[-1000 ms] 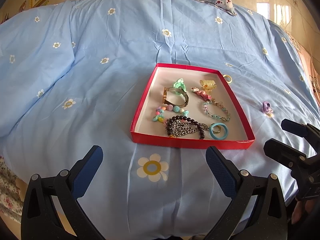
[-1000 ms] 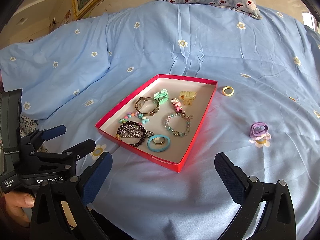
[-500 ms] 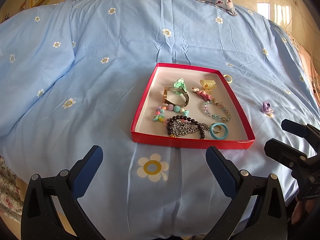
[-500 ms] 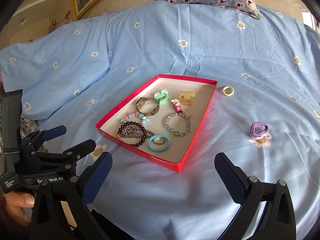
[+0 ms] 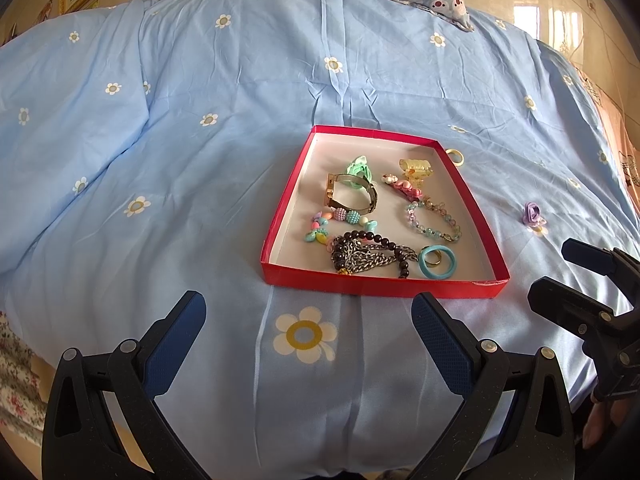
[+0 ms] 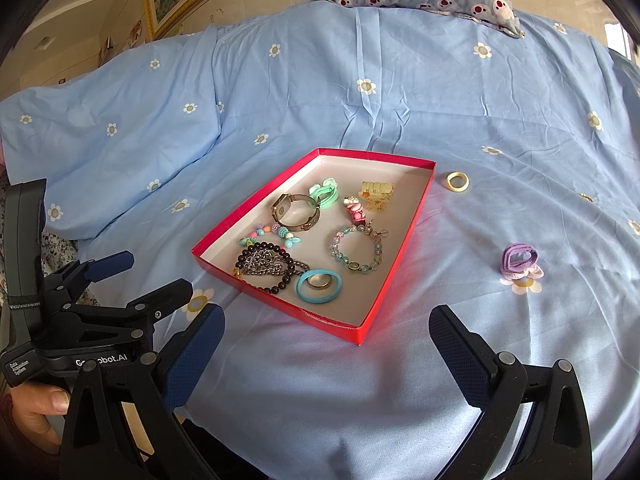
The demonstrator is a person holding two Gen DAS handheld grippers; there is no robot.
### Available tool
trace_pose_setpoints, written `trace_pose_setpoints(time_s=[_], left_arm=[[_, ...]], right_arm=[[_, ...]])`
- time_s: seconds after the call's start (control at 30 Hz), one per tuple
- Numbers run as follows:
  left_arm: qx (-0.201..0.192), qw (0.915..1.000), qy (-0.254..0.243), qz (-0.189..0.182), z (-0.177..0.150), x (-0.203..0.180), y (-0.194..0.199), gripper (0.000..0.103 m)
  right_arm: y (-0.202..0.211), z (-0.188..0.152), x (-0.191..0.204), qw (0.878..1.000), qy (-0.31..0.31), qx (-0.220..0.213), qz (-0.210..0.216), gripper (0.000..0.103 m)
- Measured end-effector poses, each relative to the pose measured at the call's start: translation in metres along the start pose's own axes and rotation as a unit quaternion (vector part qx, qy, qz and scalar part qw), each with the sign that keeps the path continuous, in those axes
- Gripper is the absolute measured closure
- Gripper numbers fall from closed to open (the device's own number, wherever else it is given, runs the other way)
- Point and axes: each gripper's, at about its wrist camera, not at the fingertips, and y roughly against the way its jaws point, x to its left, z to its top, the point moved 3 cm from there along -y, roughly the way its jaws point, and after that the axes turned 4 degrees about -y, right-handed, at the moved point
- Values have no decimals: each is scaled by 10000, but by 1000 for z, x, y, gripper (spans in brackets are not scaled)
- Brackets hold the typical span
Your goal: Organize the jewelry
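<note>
In the left wrist view, the left gripper (image 5: 308, 336) is hovering low over the light blue daisy-print bedsheet (image 5: 200, 200), its blue-padded fingers (image 5: 176, 344) spread wide and holding nothing. Just beyond them, a shallow red cardboard tray with a white floor (image 5: 280, 216) is lying on the sheet. Inside it are sitting a gold metal bangle watch (image 5: 352, 194), a mint green hair tie (image 5: 358, 166), a yellow plastic claw clip (image 5: 416, 168), a pale glass-bead bracelet (image 5: 434, 220), a dark bead bracelet tangled with a metal chain (image 5: 368, 254) and a turquoise ring-shaped bangle (image 5: 438, 268). A cream ring (image 5: 455, 156) is lying on the sheet just beside the tray's far right corner, and a purple fabric hair tie (image 5: 532, 214) is resting well apart to the right. The right gripper (image 5: 568, 276) is showing at the right edge, its jaws parted.

In the right wrist view, the right gripper (image 6: 326, 344) is hanging over the sheet with fingers wide apart and empty. The tray (image 6: 412, 224) is lying ahead and leftward, the cream ring (image 6: 458, 181) near its far right corner, the purple hair tie (image 6: 518, 260) alone to the right. The left gripper (image 6: 140, 276) is appearing at the left, jaws parted.
</note>
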Motion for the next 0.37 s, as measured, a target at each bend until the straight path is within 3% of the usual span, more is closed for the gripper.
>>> trace_pose_setpoints(time_s=[0.37], left_arm=[[-36, 10000, -11, -65, 6, -1, 1, 0]], right_arm=[[-1, 3, 0, 10000, -36, -4, -17, 0]])
